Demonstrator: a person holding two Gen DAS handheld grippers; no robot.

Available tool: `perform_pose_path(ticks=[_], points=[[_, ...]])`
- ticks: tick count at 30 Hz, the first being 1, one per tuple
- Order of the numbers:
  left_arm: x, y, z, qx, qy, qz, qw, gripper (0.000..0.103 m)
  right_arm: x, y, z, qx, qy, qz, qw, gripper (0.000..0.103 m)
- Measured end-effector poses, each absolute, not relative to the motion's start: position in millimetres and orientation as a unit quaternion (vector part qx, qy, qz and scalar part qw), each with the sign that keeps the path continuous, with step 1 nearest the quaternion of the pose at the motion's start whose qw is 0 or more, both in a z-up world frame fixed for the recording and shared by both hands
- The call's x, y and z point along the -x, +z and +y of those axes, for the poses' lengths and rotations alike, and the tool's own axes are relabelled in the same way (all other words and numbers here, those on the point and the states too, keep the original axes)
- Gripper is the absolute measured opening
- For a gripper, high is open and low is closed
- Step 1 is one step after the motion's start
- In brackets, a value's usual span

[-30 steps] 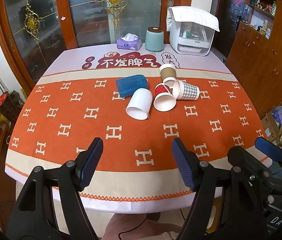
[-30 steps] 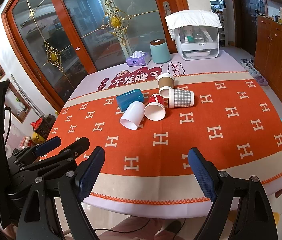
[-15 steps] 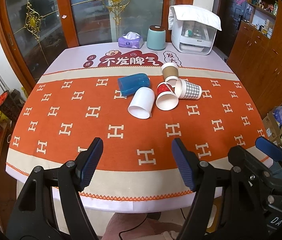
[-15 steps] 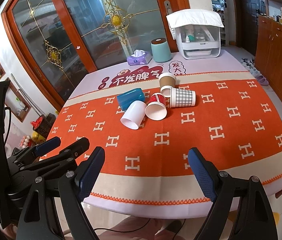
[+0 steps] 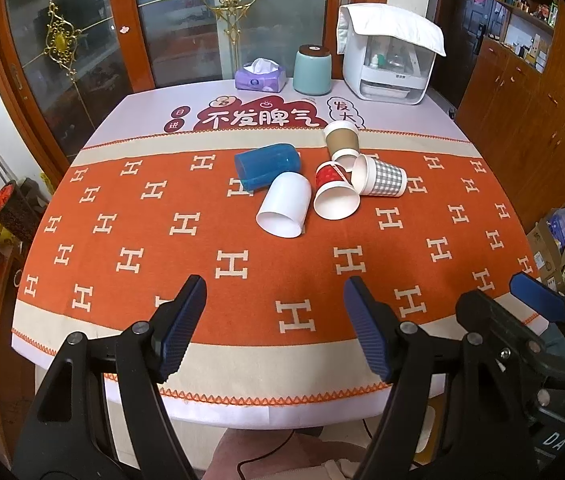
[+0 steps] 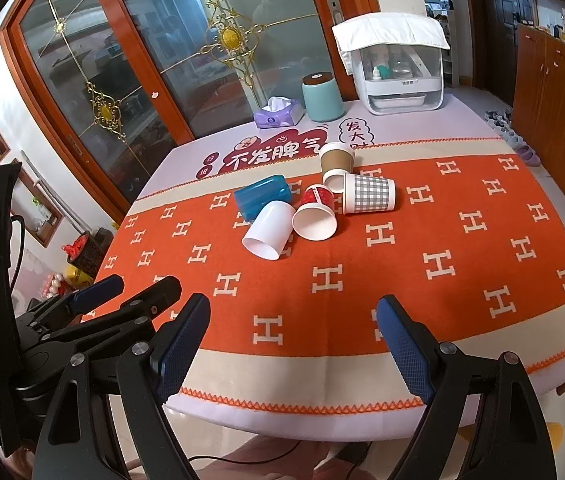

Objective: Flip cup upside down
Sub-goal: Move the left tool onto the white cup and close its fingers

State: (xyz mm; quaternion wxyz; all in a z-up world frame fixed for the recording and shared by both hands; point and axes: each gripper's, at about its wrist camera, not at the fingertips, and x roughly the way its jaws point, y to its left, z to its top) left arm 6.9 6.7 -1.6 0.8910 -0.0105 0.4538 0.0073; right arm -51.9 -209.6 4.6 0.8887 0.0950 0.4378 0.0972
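Five cups form a cluster slightly above the centre of the left wrist frame, on the orange patterned tablecloth (image 5: 130, 240). The white cup (image 5: 284, 209) lies on its side, mouth toward the lower edge of the frame. Touching its right flank, the red cup (image 5: 334, 194) also lies on its side, white interior facing the camera. The checked cup (image 5: 380, 176) lies on its side to the right of the red cup, mouth pointing left and meeting the red cup's base. The blue cup (image 5: 266, 166) lies on its side up and to the left of the white cup, touching it. The brown sleeved cup (image 5: 341, 141) stands behind the group at the upper edge of the cloth; whether it is upright or inverted cannot be told.

In the right wrist view the same cluster sits left of centre: white cup (image 6: 268, 230), red cup (image 6: 316, 216), checked cup (image 6: 368, 194), blue cup (image 6: 262, 196), brown sleeved cup (image 6: 336, 158).

The left gripper (image 5: 274, 328) occupies the lower frame, fingers spread wide and empty, well apart from the cups. The right gripper (image 6: 292, 344) likewise has its fingers spread with nothing between them.

At the top of the frame stand a purple tissue box (image 5: 260, 77), a teal canister (image 5: 312, 70) and a white appliance (image 5: 392, 64) under a white cloth.
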Motion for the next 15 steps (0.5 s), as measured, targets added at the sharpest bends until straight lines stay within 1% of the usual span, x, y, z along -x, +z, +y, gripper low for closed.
perform_pose_path(ticks=[7,15], points=[[-36.8,-7.5,11.0,0.005,-0.002,0.474,0.88,0.069,27.9,-5.6,-199.9,-0.107,0.096,0.45,0.881,0.086],[-107.0,-21.5,17.2,0.001,-0.065,0.527,0.847,0.069,-34.0,-24.5,-200.2,-0.127,0.064,0.469,0.872,0.087]])
